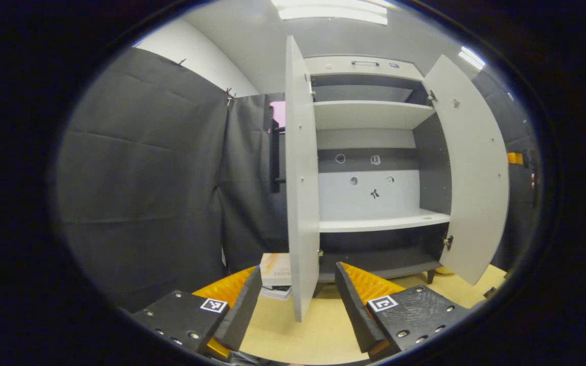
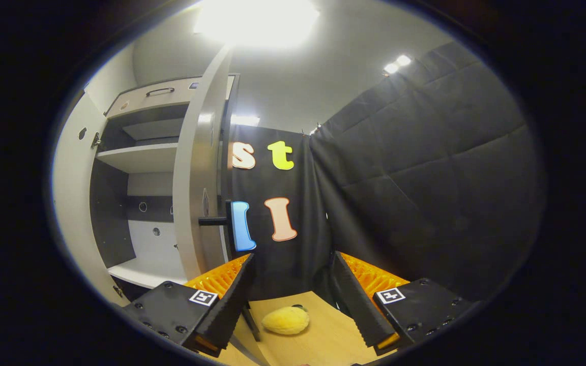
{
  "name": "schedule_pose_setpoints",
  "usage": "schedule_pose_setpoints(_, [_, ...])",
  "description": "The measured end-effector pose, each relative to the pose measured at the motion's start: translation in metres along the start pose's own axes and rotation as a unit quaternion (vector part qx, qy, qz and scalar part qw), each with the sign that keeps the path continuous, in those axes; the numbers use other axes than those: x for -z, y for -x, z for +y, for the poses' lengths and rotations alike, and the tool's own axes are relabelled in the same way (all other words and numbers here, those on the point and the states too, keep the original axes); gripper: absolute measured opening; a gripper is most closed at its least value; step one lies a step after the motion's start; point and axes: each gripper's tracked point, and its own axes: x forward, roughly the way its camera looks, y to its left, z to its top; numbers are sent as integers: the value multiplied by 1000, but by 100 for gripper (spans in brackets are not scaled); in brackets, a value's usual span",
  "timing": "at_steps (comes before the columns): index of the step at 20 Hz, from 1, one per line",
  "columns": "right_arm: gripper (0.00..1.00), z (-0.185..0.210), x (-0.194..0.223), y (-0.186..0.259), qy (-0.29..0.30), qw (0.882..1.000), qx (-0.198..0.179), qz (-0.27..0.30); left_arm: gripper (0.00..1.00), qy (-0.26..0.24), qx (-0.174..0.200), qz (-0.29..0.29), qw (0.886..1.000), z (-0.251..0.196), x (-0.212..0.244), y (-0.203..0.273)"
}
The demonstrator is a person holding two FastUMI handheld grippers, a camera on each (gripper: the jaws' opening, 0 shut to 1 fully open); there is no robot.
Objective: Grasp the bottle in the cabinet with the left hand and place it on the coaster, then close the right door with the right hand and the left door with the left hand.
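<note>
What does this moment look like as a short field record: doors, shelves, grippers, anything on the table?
cabinet: white cabinet standing on the wooden table
left door: open, seen nearly edge-on from the left gripper view
right door: open, swung wide
shelves: bare where visible; no bottle seen on them
left gripper: open, fingers either side of the left door's lower edge, not pressing it
right gripper: open, holding nothing
table item: yellow plush toy between the right gripper's fingers
</note>
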Motion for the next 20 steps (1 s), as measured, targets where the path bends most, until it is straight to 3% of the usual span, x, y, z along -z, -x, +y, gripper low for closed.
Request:
schedule_pose_setpoints(2, [92, 2, -5, 3, 12, 1000, 18, -5, 84, 0, -13, -5, 1000, 22, -1, -5])
schedule_pose_setpoints(3, [96, 4, -5, 4, 20, 1000, 21, -5, 84, 2, -19, -5, 1000, 34, 0, -7])
schedule_pose_setpoints(9, [96, 19, -10, 10, 44, 999, 23, -5, 84, 11, -36, -13, 999, 79, -2, -20])
schedule_pose_setpoints(20, [96, 93, -5, 37, 20, 999, -40, -13, 84, 13, -2, -16, 1000, 78, 1, -52])
